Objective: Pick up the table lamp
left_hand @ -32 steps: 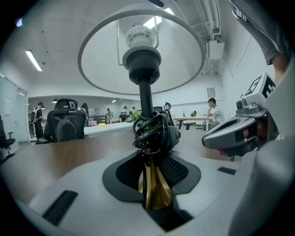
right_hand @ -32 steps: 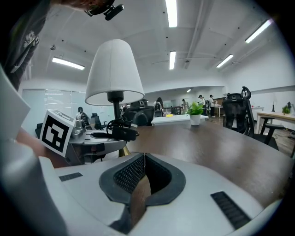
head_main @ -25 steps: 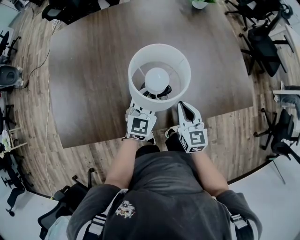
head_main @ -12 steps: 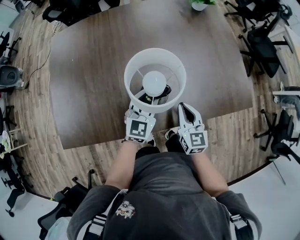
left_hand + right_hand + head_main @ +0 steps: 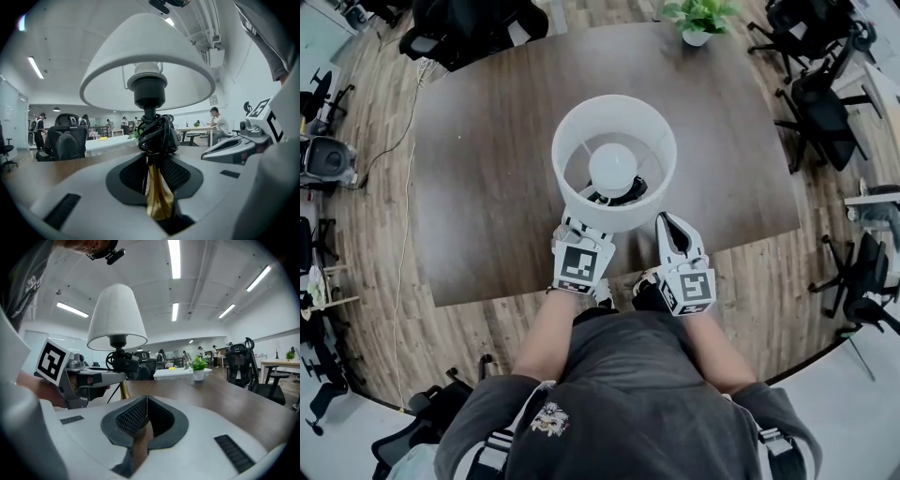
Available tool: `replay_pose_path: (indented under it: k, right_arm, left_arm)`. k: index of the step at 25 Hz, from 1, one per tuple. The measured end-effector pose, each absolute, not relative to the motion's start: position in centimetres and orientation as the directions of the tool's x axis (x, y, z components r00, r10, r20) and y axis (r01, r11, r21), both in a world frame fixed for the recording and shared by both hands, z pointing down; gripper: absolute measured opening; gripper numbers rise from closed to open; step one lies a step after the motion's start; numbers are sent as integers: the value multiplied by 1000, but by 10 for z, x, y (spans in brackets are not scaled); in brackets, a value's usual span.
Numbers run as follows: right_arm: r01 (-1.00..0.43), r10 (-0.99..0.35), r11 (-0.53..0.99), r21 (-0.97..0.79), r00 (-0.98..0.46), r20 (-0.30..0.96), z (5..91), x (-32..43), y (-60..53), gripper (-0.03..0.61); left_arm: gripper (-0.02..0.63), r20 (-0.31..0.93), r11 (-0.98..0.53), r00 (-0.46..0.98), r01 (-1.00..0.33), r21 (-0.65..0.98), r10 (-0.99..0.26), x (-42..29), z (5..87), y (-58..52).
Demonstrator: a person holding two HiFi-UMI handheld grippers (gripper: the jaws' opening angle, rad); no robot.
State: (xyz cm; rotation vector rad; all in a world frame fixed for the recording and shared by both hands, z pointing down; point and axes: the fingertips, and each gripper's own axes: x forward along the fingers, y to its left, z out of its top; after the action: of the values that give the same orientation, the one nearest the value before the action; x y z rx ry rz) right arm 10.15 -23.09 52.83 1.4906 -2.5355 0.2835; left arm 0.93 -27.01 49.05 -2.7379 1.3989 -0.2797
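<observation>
Here, left tongs [image 5: 151,161] clamp the table lamp [image 5: 145,61] by its stem; right tongs [image 5: 144,401] closed, empty.

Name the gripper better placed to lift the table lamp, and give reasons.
Left. The left gripper is clamped on the table lamp at its gold stem, below the shade. The right gripper sits beside the lamp, jaws together on nothing.

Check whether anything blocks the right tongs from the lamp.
Nothing stands squarely between them. The right tongs, shut and empty, have an open line to the lamp's gold stem. The left tongs clamp that stem, and a coiled black cord crowds it above the grip.
</observation>
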Motion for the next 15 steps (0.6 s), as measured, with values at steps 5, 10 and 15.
replay_pose_path:
  k: [5,10,15]
  right_arm:
    - [-871,-857,490,-40,-490,160,476,98,-245,25]
    - [-867,-863,498,-14,-498,87,427,92,-257,26]
    - [-880,-880,474,19,-473,42,389,91,-265,25]
  left_arm:
    - [97,105,-583,574,-802,-127,-812,6,451,-274]
    - [97,83,-576,570,-810,-107,-817,2,411,-281]
    - [97,53,-567,565,-816,-116,-824,-1,377,-284]
